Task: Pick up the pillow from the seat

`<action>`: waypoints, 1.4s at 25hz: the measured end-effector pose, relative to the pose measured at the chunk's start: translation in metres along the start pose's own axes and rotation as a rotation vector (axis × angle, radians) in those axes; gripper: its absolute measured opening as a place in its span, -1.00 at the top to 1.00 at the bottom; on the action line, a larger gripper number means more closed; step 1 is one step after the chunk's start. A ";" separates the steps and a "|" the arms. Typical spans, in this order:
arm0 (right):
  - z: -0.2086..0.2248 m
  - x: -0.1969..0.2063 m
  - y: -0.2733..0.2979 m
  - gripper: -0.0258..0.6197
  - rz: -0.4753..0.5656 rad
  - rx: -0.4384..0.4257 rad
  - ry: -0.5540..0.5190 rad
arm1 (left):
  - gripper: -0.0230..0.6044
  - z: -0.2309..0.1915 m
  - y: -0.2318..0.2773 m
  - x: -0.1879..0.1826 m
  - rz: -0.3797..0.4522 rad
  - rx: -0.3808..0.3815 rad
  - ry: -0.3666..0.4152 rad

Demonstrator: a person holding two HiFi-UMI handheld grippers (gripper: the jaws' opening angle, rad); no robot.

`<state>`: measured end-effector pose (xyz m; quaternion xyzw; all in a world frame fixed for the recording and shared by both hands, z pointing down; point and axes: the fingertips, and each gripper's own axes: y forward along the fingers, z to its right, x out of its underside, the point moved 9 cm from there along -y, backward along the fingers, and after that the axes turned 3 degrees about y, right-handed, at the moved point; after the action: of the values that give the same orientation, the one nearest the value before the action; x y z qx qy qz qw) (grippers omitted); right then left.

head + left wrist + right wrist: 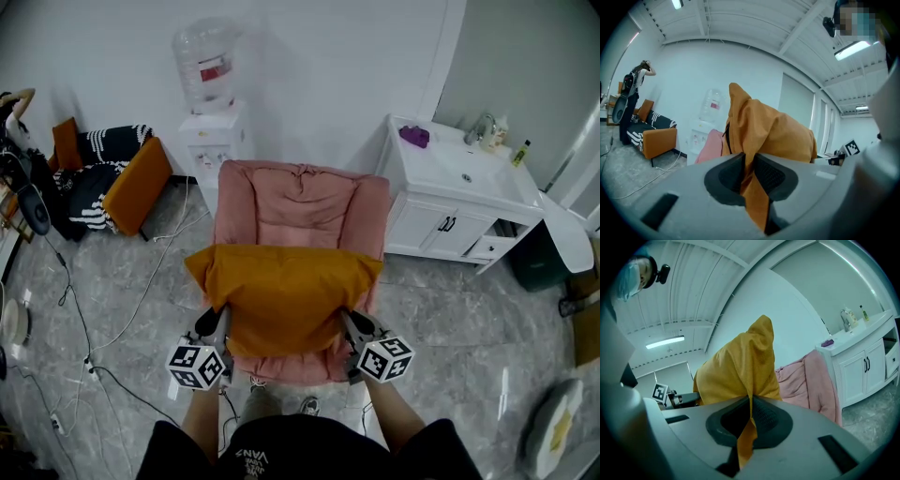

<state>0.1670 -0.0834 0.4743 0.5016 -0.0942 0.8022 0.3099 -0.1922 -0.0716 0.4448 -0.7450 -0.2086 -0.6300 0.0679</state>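
You are gripping the mustard-orange pillow with both grippers, one at each near corner. The left gripper is pinching the pillow's near left edge. In the left gripper view its jaws are standing almost together, and a fold of the orange fabric is being squeezed between the black ribbed pads, with a strip of it trailing out toward the camera. The right gripper is doing the same on the near right edge. Its jaws are closed tight on a thin fold of the cover, which is running between its pads and hanging out below them.

Both grippers are pointing roughly level, away from you, and their marker cubes are sitting nearest your forearms.

The pillow is spreading flat between the two grippers, raised over the seat of the pink armchair. It is covering most of the seat from above, and its far corners are overlapping the armrests. In both gripper views the pillow is rising well above the jaws, with the armchair's pink back showing just behind it.

A water dispenser is standing behind the armchair against the wall. A white vanity cabinet is standing to its right, with a purple cloth lying on top. An orange cushion is leaning at the far left, and cables are trailing across the grey marbled floor.
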 end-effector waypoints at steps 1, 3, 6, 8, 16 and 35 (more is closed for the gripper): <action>-0.004 -0.006 -0.003 0.90 0.014 -0.004 -0.006 | 0.73 0.001 -0.001 -0.006 0.019 0.004 0.004; -0.012 -0.018 -0.008 0.90 0.045 -0.013 -0.023 | 0.73 0.004 -0.004 -0.019 0.054 0.011 0.011; -0.022 -0.037 -0.016 0.90 0.095 -0.029 -0.043 | 0.73 0.010 -0.006 -0.035 0.101 0.019 0.016; -0.029 -0.050 -0.021 0.89 0.127 -0.036 -0.054 | 0.73 0.013 -0.008 -0.044 0.124 0.026 0.017; -0.052 -0.098 -0.045 0.89 0.248 -0.061 -0.125 | 0.73 0.028 -0.013 -0.074 0.207 0.094 0.015; -0.076 -0.125 -0.077 0.89 0.327 -0.059 -0.178 | 0.73 0.044 -0.023 -0.097 0.266 0.154 0.050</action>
<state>0.1940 -0.0378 0.3174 0.5395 -0.2249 0.7911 0.1802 -0.1726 -0.0565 0.3385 -0.7426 -0.1539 -0.6161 0.2129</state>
